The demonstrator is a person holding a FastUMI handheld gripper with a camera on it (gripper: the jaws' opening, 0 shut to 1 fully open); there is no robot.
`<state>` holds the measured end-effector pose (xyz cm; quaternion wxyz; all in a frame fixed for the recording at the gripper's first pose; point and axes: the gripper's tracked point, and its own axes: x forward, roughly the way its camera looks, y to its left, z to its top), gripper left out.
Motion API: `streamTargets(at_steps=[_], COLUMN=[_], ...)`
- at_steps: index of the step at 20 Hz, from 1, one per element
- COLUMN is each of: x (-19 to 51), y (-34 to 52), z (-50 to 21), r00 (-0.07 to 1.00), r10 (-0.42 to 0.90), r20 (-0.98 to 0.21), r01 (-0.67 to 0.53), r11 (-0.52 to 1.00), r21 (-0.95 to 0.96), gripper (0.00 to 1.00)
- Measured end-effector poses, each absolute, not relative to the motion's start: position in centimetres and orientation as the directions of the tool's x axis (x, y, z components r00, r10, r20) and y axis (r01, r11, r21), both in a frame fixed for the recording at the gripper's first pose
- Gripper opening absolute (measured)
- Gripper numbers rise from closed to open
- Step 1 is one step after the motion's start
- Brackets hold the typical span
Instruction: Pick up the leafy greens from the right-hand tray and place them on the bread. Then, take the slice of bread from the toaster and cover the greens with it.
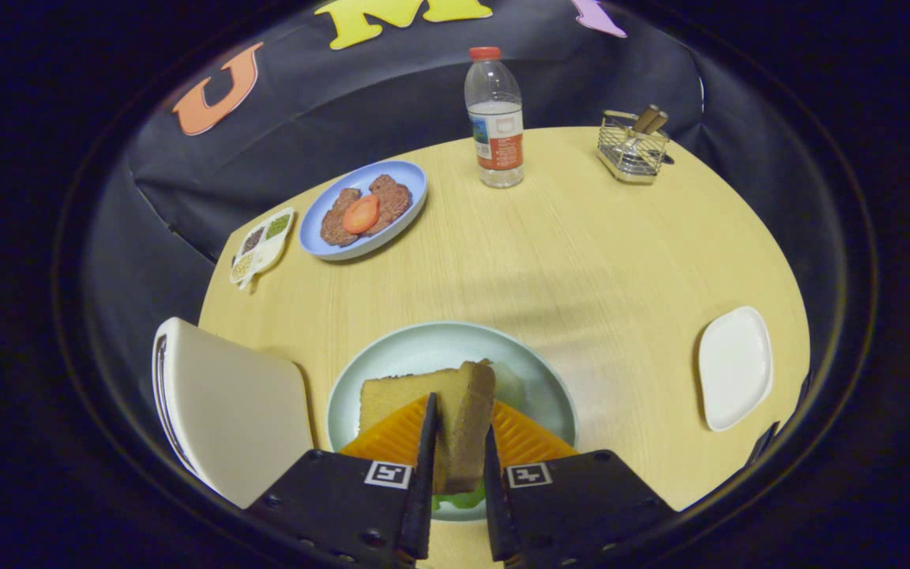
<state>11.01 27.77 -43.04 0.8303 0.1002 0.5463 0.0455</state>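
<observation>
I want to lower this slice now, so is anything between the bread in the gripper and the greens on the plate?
Nothing visible is in the way. The gripper is shut on the bread slice, held on edge just above the pale green plate. The leafy greens and the other bread slice lie directly beneath it.

The upright tan bread slice [461,419] and the black claw [459,458] hide most of the leafy greens [459,499], leaving a green sliver. The white toaster [226,403] is cut off low. The wire basket's [633,150] contents are too small to tell.
</observation>
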Motion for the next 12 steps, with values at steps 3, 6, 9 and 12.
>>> streamTargets(at_steps=[3, 6, 9, 12], x=[10.7, 10.9, 10.9, 10.6], y=[27.5, 27.3, 26.7, 26.4], z=[-43.3, -43.2, -43.1, -42.3], r00=[0.393, 0.401, 0.412, 0.431], r10=[0.197, 0.19, 0.167, 0.171], r20=[-0.898, -0.896, -0.896, -0.886], r01=[0.026, 0.017, -0.005, -0.016], r11=[0.974, 0.976, 0.984, 0.983], r21=[0.225, 0.215, 0.181, 0.182], gripper=[0.3, 0.41, 0.5, 0.61])
